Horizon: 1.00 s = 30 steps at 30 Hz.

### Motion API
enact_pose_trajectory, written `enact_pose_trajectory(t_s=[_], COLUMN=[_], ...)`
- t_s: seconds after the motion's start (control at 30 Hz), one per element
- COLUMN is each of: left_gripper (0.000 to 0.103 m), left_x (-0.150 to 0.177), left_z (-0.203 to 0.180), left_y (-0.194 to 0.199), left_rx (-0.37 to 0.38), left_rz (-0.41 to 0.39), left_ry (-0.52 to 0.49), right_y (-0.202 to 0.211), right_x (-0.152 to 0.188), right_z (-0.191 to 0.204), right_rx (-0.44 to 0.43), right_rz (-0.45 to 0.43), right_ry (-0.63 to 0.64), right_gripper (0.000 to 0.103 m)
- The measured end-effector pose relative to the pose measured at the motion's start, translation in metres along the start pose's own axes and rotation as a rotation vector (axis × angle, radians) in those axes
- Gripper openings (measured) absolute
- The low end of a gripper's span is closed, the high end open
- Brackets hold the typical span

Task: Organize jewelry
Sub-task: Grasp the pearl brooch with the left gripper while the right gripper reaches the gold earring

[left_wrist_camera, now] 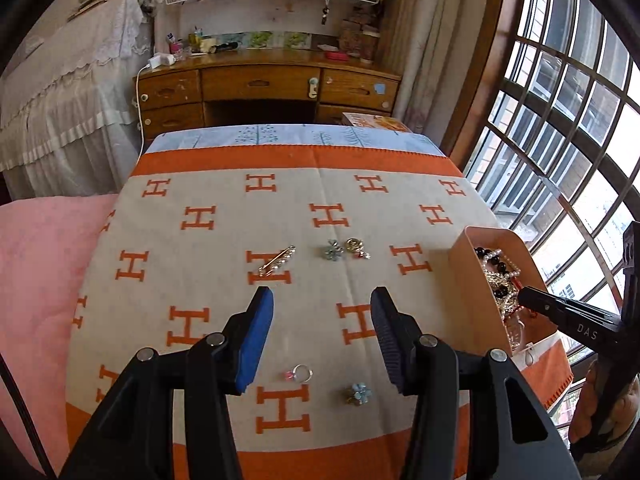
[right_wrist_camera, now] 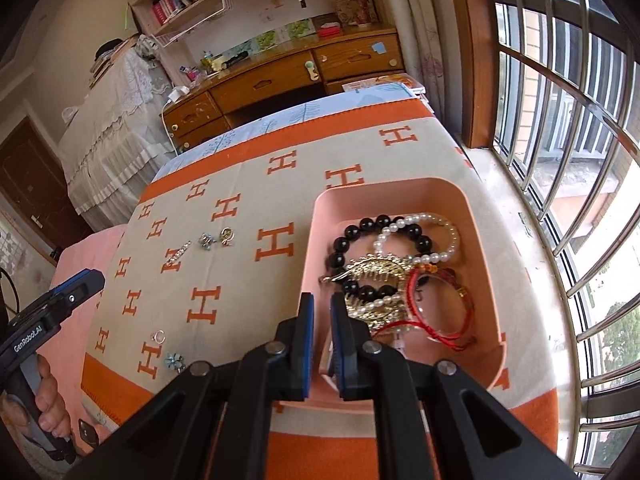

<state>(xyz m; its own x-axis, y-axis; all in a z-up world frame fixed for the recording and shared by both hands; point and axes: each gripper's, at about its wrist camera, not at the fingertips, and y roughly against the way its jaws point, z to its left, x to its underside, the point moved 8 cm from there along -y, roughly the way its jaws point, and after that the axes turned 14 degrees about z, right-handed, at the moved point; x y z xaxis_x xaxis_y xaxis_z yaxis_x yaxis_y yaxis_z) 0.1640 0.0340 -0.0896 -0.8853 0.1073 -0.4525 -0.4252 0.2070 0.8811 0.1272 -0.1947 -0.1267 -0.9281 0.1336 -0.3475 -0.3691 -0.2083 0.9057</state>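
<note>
Left gripper hangs wide open over the ring, near edge of the blanket. Tiny, light, slippery — I'd pinch across the band. Right gripper, nearly closed, holds nothing over the pink box.

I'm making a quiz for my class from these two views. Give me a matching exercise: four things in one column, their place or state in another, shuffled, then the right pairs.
Things:
1. black bead bracelet
2. ring
3. left hand-held gripper
4. long rhinestone pin

Places or states:
A. open, above the blanket
B. inside the pink box
C. on the blanket, far row, left of the flower brooch
D. on the blanket, near row, beside the blue flower piece

Pairs: 1-B, 2-D, 3-A, 4-C
</note>
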Motion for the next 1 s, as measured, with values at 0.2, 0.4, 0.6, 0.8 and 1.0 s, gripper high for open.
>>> enact_pose_trajectory(t_s=[0.2, 0.4, 0.6, 0.8, 1.0], left_gripper=[0.066, 0.067, 0.068, 0.068, 0.048], left_x=[0.011, 0.011, -0.005, -0.027, -0.042], left_z=[0.033, 0.057, 0.062, 0.049, 0.027], left_y=[0.002, -0.003, -0.021, -0.067, -0.114], left_rx=[-0.047, -0.097, -0.162, -0.111, -0.088], left_rz=[-0.016, 0.013, 0.054, 0.146, 0.217], left_ry=[0.040, 0.023, -0.092, -0.229, -0.309], right_y=[-0.006, -0.018, -0.031, -0.062, -0.111], right_x=[0.002, -0.011, -0.040, -0.078, -0.108], right_z=[0.034, 0.068, 0.111, 0.134, 0.113], right_rx=[-0.005, -0.001, -0.028, -0.062, -0.029], right_rz=[0.030, 0.078, 0.130, 0.203, 0.300], right_ry=[0.082, 0.187, 0.310, 0.336, 0.230], right_gripper=[0.008, 0.008, 0.014, 0.030, 0.030])
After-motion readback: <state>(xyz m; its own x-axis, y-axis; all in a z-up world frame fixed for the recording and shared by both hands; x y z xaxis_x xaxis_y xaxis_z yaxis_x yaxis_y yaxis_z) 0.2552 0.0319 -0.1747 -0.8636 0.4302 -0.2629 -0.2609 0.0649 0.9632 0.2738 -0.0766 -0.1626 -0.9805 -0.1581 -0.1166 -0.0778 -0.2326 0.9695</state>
